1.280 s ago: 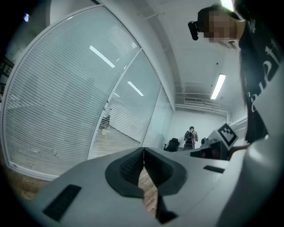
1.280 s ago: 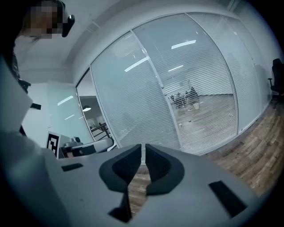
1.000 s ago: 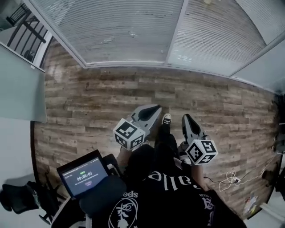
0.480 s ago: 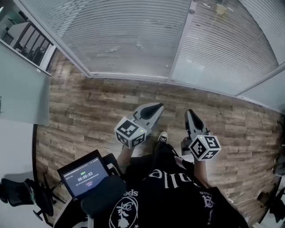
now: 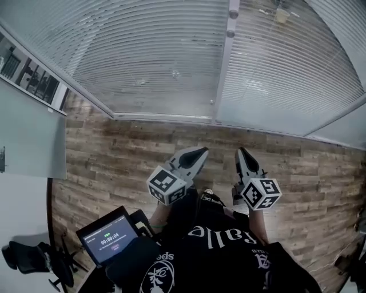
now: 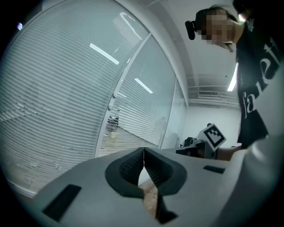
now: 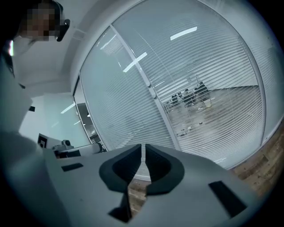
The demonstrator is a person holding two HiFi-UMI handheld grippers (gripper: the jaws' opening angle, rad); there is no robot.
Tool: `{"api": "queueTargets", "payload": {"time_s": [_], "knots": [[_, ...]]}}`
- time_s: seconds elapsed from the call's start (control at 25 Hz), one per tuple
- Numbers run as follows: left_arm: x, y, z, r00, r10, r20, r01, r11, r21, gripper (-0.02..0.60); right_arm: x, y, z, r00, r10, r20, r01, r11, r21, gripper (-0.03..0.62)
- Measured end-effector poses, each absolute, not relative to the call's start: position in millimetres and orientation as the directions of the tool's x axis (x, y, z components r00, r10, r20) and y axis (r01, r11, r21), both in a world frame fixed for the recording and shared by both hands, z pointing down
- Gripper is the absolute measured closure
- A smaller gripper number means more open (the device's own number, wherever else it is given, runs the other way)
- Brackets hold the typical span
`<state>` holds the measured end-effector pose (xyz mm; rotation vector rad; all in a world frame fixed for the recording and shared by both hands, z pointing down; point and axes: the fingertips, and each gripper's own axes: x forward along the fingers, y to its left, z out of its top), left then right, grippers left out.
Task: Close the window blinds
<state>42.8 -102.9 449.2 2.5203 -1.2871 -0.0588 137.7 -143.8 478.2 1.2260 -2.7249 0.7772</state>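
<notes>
With the left gripper (image 5: pixel 200 152) and right gripper (image 5: pixel 241 151) both pressed together on nothing below the mullion (image 5: pixel 223 68), which the blinds (image 5: pixel 154 57) flanked, such jaws risked knocking its knob (image 5: pixel 233 12) instead of gripping it.

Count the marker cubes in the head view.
2. One cube sits on the left gripper; the other cube sits on the right gripper, beside it. None looks hidden.

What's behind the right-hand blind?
Through the right blind, slats half open, dark shapes, perhaps desks, show dimly in a room beyond. The slats cover the rest. The left blind shows nothing behind.
</notes>
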Motion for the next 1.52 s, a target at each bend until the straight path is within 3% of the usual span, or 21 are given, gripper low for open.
{"api": "queueTargets", "payload": {"time_s": [0.4,0.72,0.76,0.84,1.08,1.32,1.44,1.52], "knots": [[11,-215,439,0.657,-0.75,0.076,-0.737,-0.617,0.275,0.575,111,-246,469,-0.609,-0.758,0.231,-0.77,0.497,-0.4,0.557],[-51,-326,411,0.735,-0.677,0.039,-0.666,-0.71,0.23,0.577,34,-361,418,-0.568,-0.801,0.187,-0.81,0.505,-0.298,0.555],[-52,-331,408,0.738,-0.674,0.031,-0.661,-0.715,0.228,0.575,33,-373,410,-0.567,-0.807,0.169,-0.811,0.509,-0.29,0.546],[-54,-343,407,0.747,-0.664,0.025,-0.651,-0.724,0.229,0.575,29,-405,395,-0.561,-0.816,0.141,-0.811,0.508,-0.29,0.417],[-77,-418,416,0.785,-0.618,0.035,-0.603,-0.75,0.272,0.577,-4,-547,364,-0.487,-0.866,0.113,-0.822,0.411,-0.393,0.414],[-80,-406,424,0.8,-0.598,0.05,-0.588,-0.764,0.266,0.575,-2,-552,350,-0.411,-0.907,0.087,-0.832,0.335,-0.442,0.431],[-81,-425,427,0.793,-0.607,0.051,-0.594,-0.753,0.282,0.577,3,-563,352,-0.359,-0.926,0.115,-0.908,0.319,-0.271,0.459],[-81,-432,428,0.793,-0.607,0.052,-0.595,-0.752,0.286,0.577,1,-565,353,-0.28,-0.947,0.159,-0.946,0.3,0.122,0.459]]}}
